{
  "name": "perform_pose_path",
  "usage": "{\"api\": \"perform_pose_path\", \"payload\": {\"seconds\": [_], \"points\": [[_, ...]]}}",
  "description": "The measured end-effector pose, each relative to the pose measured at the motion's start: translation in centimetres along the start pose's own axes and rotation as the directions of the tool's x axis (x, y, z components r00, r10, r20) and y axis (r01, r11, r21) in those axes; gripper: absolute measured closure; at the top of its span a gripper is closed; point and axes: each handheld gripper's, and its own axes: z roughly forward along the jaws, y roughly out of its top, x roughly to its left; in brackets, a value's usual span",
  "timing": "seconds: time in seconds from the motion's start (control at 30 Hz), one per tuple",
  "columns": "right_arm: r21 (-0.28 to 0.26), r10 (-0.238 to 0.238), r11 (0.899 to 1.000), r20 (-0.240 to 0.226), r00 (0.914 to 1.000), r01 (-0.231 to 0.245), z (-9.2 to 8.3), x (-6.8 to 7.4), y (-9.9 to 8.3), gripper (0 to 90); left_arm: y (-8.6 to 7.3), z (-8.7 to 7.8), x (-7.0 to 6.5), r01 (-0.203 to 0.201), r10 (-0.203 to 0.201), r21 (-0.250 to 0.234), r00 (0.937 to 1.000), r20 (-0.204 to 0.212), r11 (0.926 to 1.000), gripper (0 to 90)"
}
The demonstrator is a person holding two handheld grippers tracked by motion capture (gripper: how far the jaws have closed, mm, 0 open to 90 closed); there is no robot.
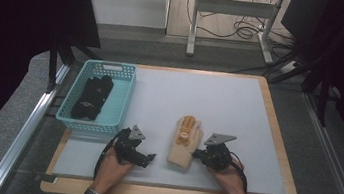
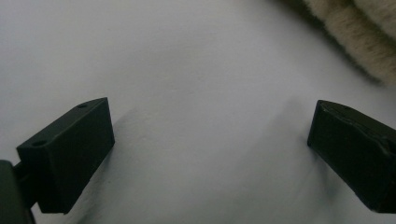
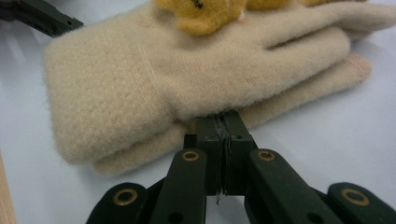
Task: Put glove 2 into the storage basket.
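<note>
A cream glove (image 1: 185, 146) with a yellow-orange plush patch (image 1: 189, 125) on its back lies flat on the grey counter (image 1: 219, 103), near the front edge, between the two hands. Its cuff points toward the person and its fingers point away. The right gripper (image 1: 198, 154) sits at the glove's right side, low on the counter. In the right gripper view its jaws are pressed together with no gap, their tips against the glove's edge where the thumb (image 3: 299, 100) meets the palm; whether any fabric is pinched between them cannot be told. The left gripper (image 1: 150, 157) rests on the counter just left of the glove, apart from it, with its jaws standing wide over the bare surface. At the far left a light blue basket (image 1: 119, 104) holds dark gloves (image 1: 91, 97).
</note>
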Motion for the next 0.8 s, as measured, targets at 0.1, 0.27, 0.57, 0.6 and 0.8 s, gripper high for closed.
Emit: {"api": "perform_pose_path", "payload": {"seconds": [0.1, 0.27, 0.57, 0.6, 0.8], "points": [[-0.007, -0.004, 1.0, -0.007, 1.0, 0.004, 0.4, 0.3, 0.2, 86.7, 0.0, -0.1, 0.0, -0.007, 0.007, 0.003, 1.0, -0.003, 1.0, 1.3], [-0.009, -0.01, 1.0, -0.013, 0.9999, 0.01, 1.0, 0.7, 0.6, 86.7, -0.5, -0.6, 0.1, -0.002, 0.002, 0.008, 1.0, 0.0, 1.0, 1.0], [-0.014, -0.035, 0.999, -0.021, 0.9992, 0.034, 2.4, 1.7, 1.7, 85.8, -1.7, -1.6, 1.2, 0.02, -0.019, 0.008, 0.9996, -0.022, 0.9998, 0.0], [-0.014, -0.036, 0.999, -0.022, 0.9991, 0.036, 2.6, 1.8, 1.8, 85.6, -1.8, -1.7, 1.3, 0.02, -0.019, 0.009, 0.9996, -0.021, 0.9998, 0.0], [-0.014, -0.053, 0.999, -0.02, 0.9984, 0.053, 3.8, 2.3, 2.8, 84.6, -1.8, -1.7, 1.4, 0.026, -0.026, 0.011, 0.9995, -0.02, 0.9996, 0.0]]}}
